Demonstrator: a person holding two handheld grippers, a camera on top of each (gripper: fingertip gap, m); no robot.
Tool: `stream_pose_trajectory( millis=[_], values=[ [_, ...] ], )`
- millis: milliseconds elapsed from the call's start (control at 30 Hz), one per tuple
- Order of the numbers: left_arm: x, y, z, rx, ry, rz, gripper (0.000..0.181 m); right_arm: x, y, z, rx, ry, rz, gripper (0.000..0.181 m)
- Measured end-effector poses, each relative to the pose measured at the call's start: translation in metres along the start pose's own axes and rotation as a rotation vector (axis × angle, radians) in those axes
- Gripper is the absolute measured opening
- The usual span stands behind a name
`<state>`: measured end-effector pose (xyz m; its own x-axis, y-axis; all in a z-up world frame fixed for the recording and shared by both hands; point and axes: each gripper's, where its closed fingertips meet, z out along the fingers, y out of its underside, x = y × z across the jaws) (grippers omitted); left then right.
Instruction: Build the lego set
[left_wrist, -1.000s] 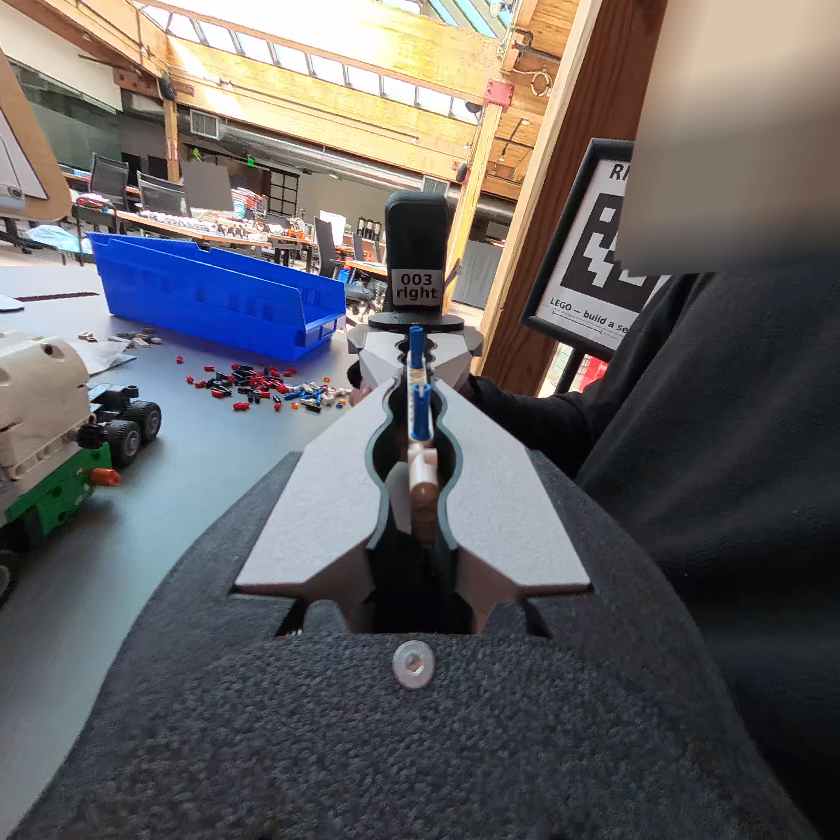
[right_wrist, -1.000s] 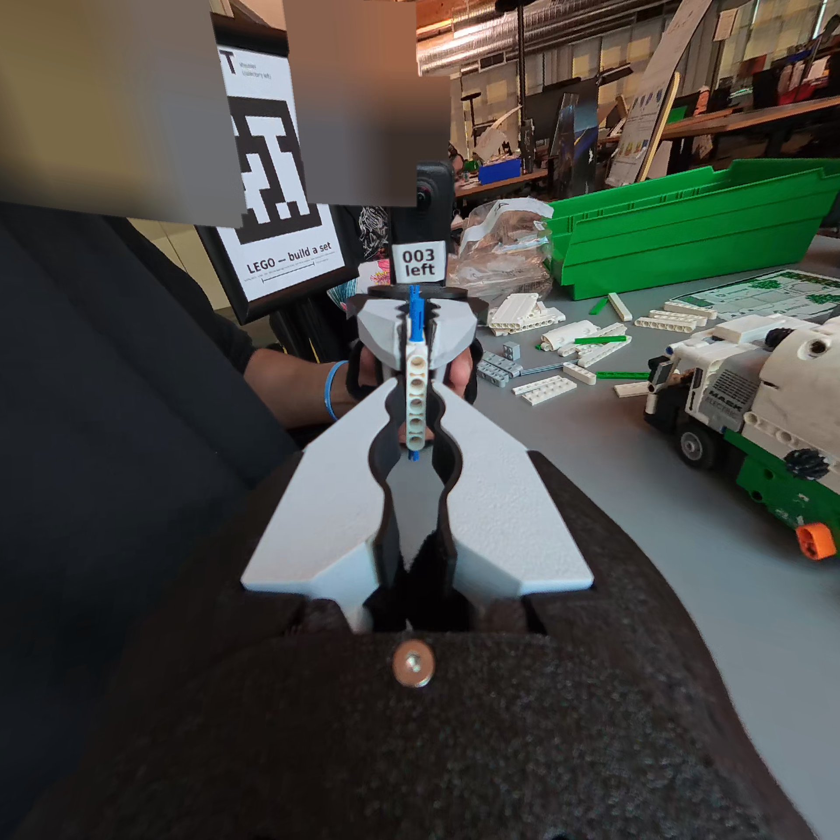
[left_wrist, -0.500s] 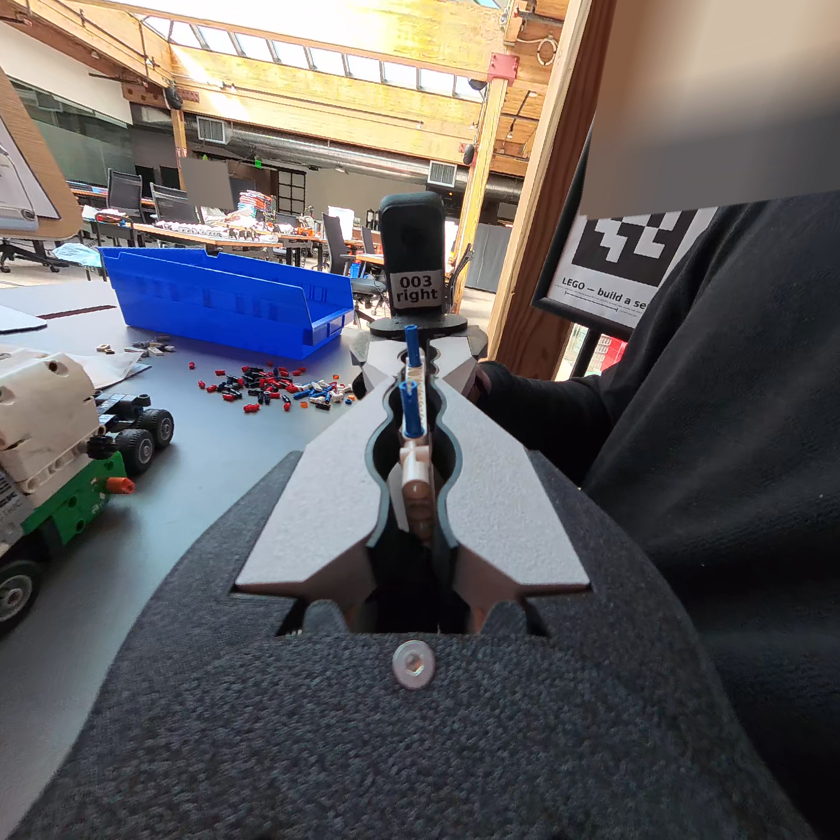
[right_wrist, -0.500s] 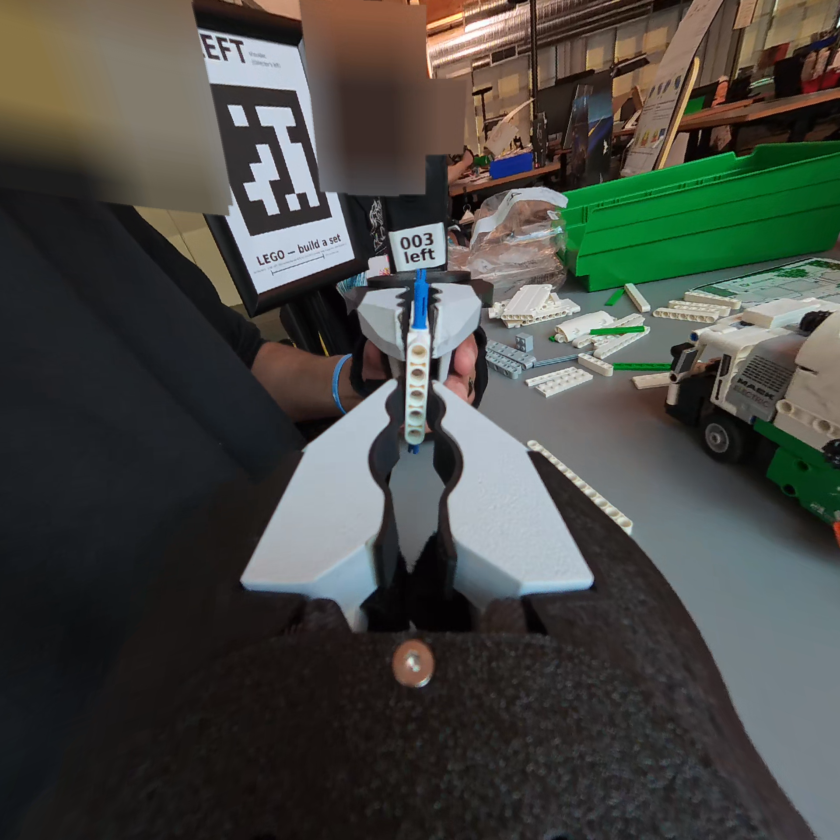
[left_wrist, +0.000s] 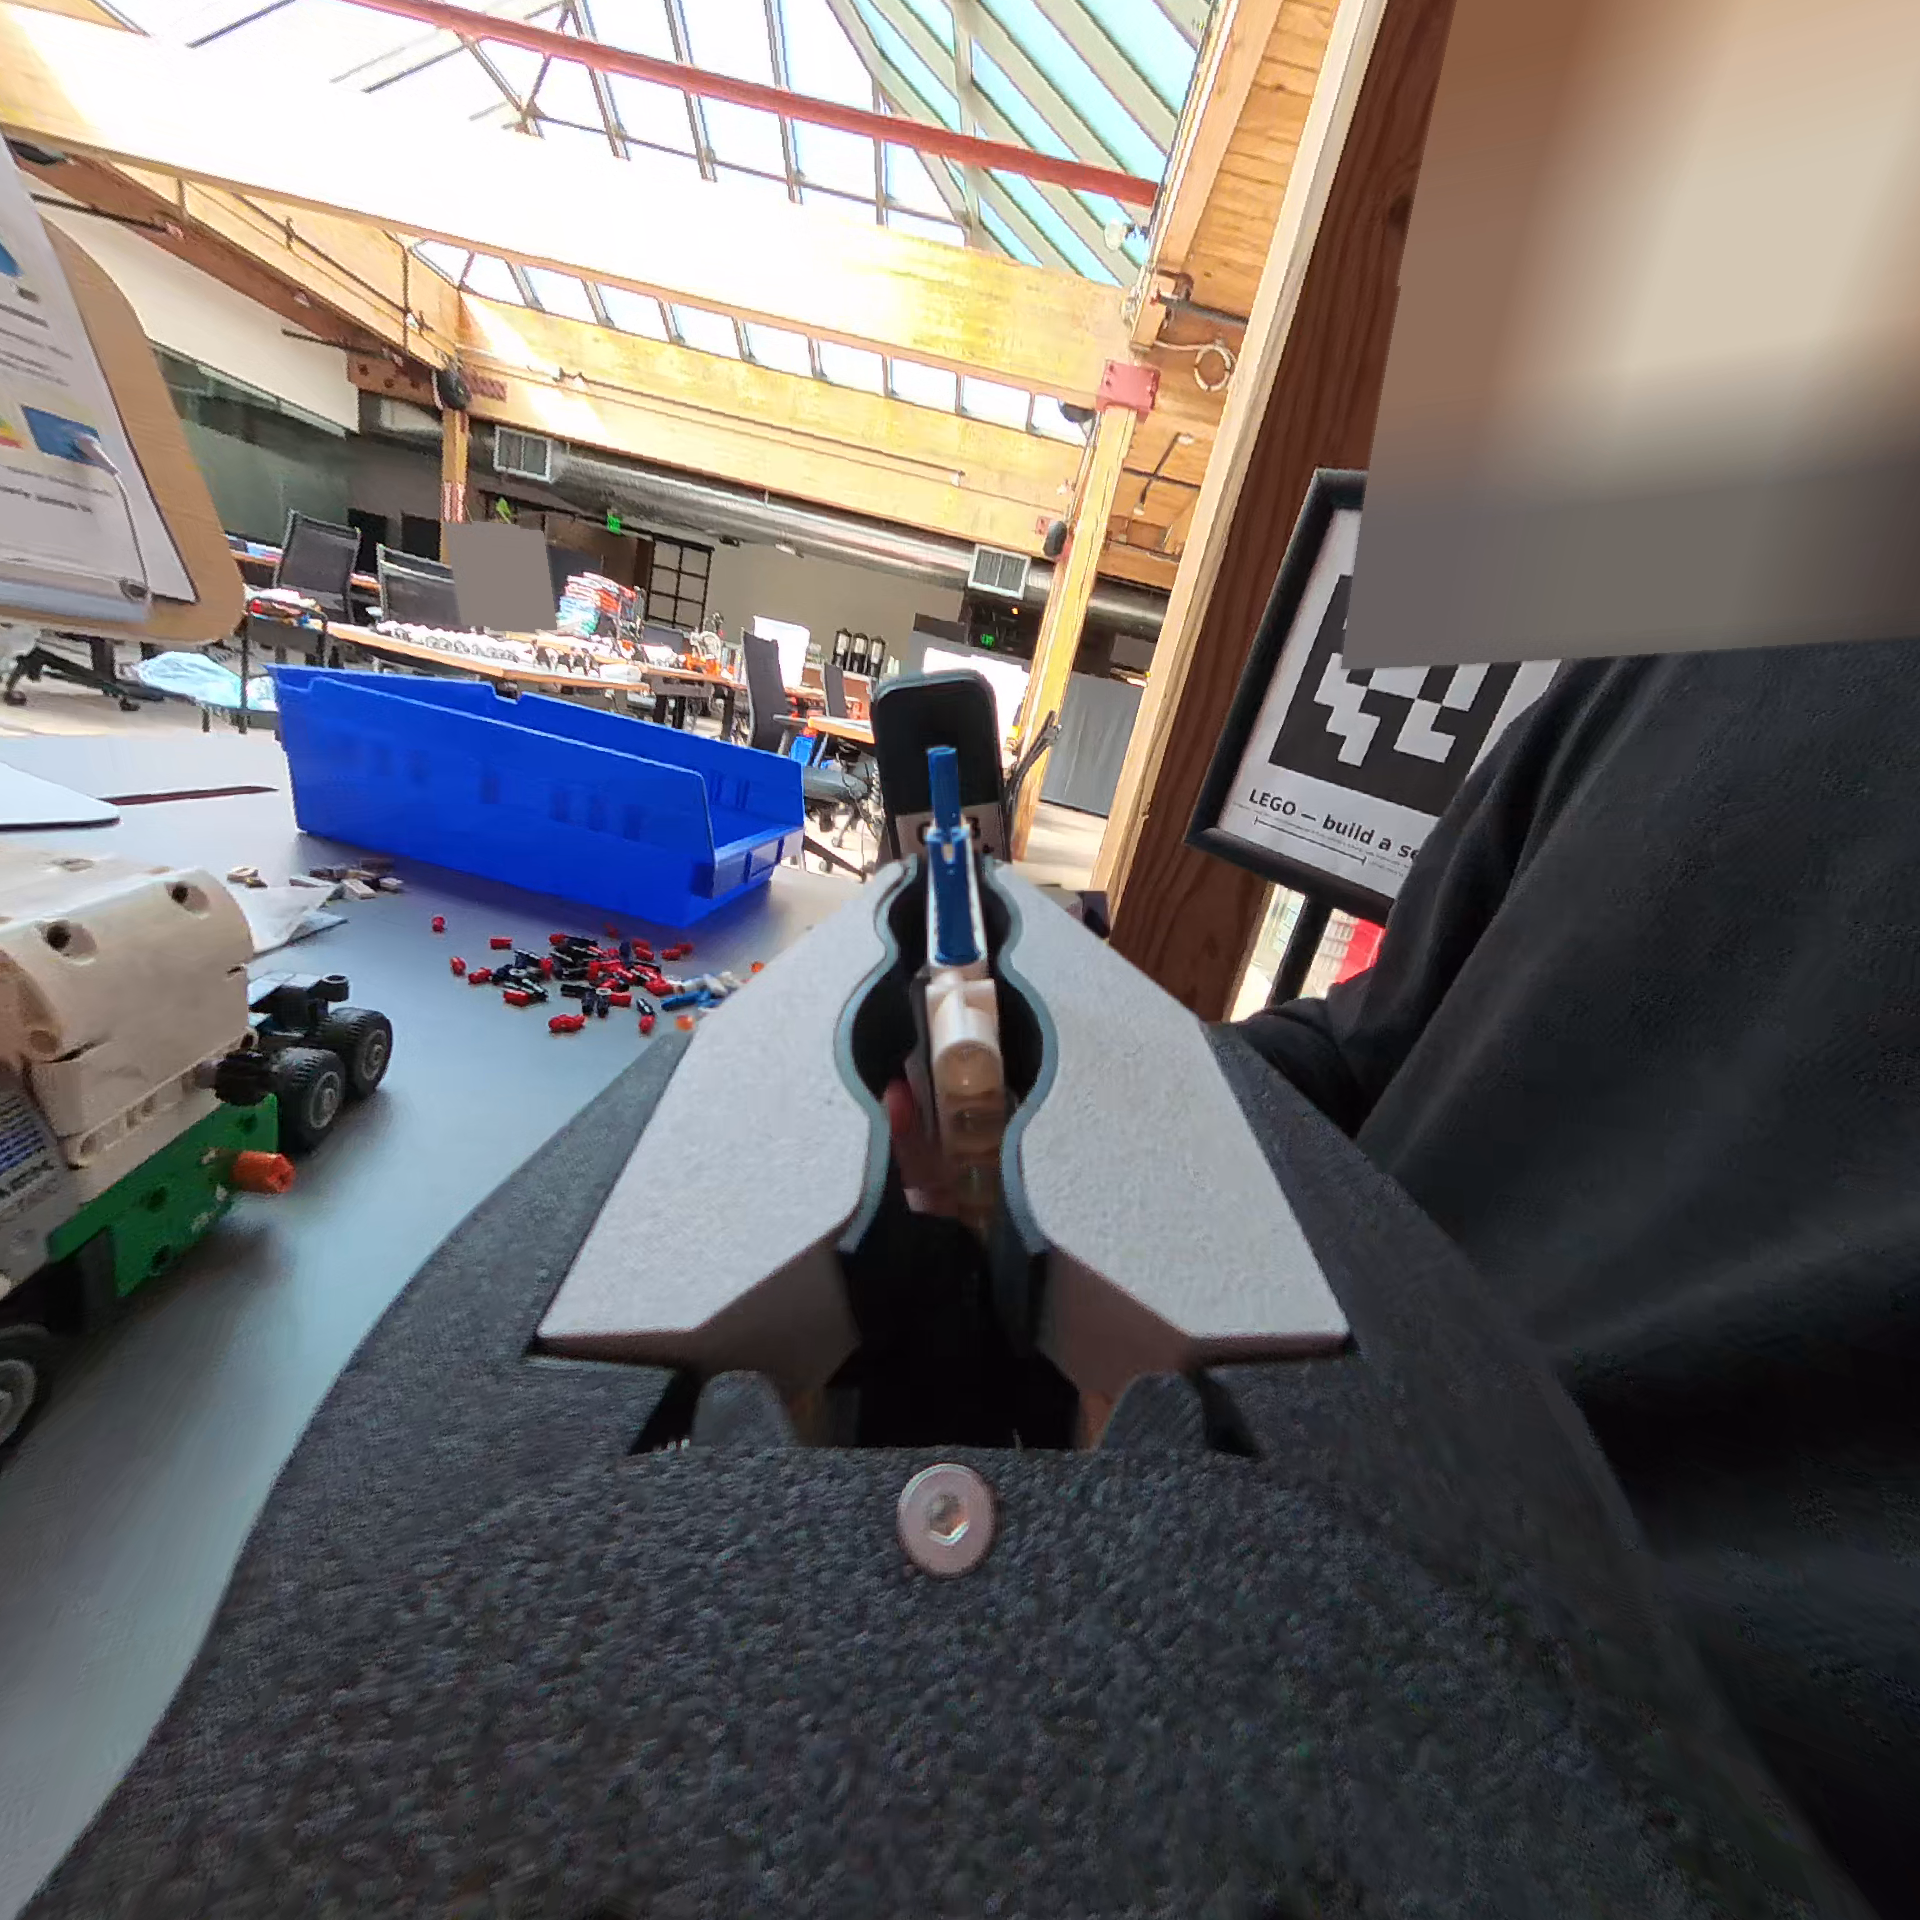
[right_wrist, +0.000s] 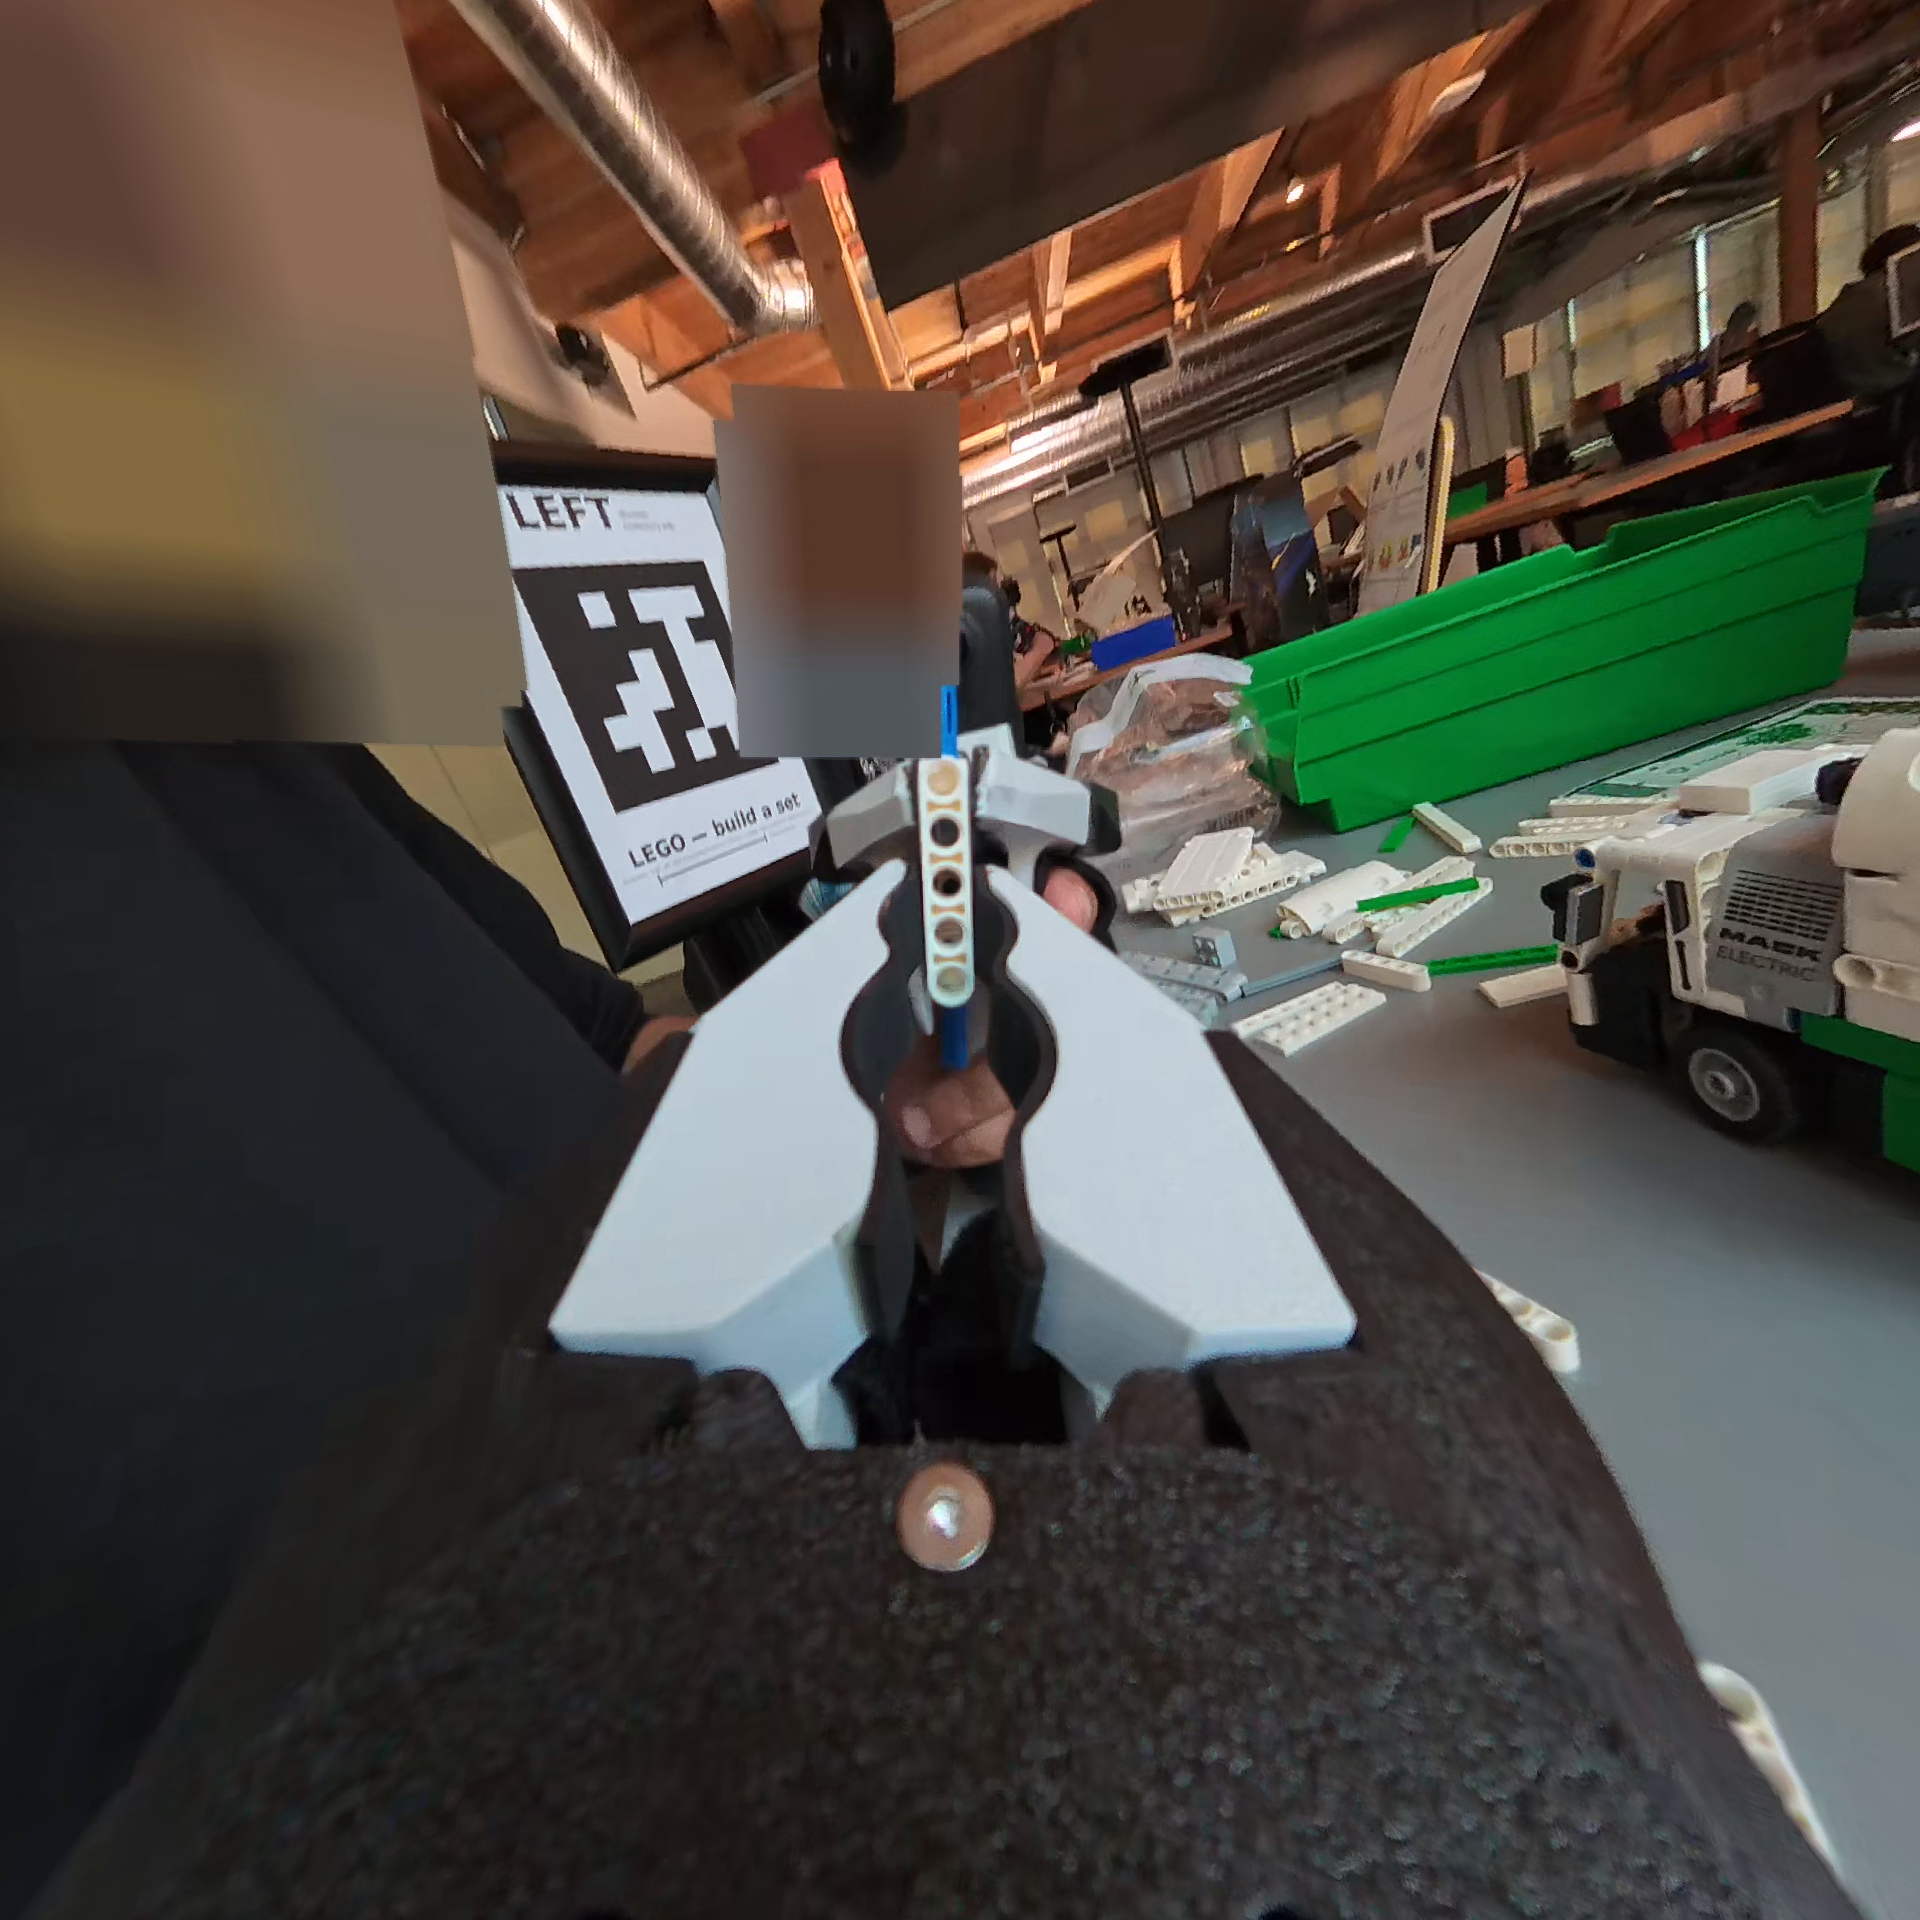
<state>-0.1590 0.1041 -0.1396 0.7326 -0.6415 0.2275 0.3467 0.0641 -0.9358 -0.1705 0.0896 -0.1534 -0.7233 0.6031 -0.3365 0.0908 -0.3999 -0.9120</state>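
My left gripper (left_wrist: 945, 883) is shut on a small part: a blue pin (left_wrist: 948, 909) stuck in a white connector (left_wrist: 961, 1023). My right gripper (right_wrist: 948, 883) is shut on a white beam with holes (right_wrist: 948, 831), with a blue axle (right_wrist: 952, 1039) behind it. The two grippers meet tip to tip in the air in front of a person in a dark top. The right gripper (left_wrist: 935, 727) shows just beyond the left one's tips. The part-built white and green truck (left_wrist: 135, 1091) stands on the grey table, and also shows in the right wrist view (right_wrist: 1766, 935).
A blue bin (left_wrist: 520, 790) and scattered red and blue pins (left_wrist: 592, 977) lie beyond the truck. A green bin (right_wrist: 1558, 665), a plastic bag (right_wrist: 1153, 748) and loose white beams and plates (right_wrist: 1299, 894) lie on the other side. A framed sign (right_wrist: 644, 707) stands at the table's edge.
Both grippers have tilted upward and drawn closer together, so each now hides most of the other. Both keep their hold on the parts.
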Motion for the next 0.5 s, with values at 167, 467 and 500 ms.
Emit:
stream_pose_trajectory(
  millis=[167,467,500],
  values=[
    [0.002,-0.007,-0.004,0.041,0.018,-0.009,0.006,-0.002,-0.006,0.006,0.111,0.012,0.052,0.007],
    [-0.022,0.005,-0.031,-0.206,-0.139,0.167,0.006,0.033,0.012,-0.048,-0.479,0.215,-0.191,0.02],
    [-0.03,0.011,-0.035,-0.239,-0.174,0.183,0.006,0.048,0.021,-0.068,-0.633,0.306,-0.225,0.032]
  ],
)
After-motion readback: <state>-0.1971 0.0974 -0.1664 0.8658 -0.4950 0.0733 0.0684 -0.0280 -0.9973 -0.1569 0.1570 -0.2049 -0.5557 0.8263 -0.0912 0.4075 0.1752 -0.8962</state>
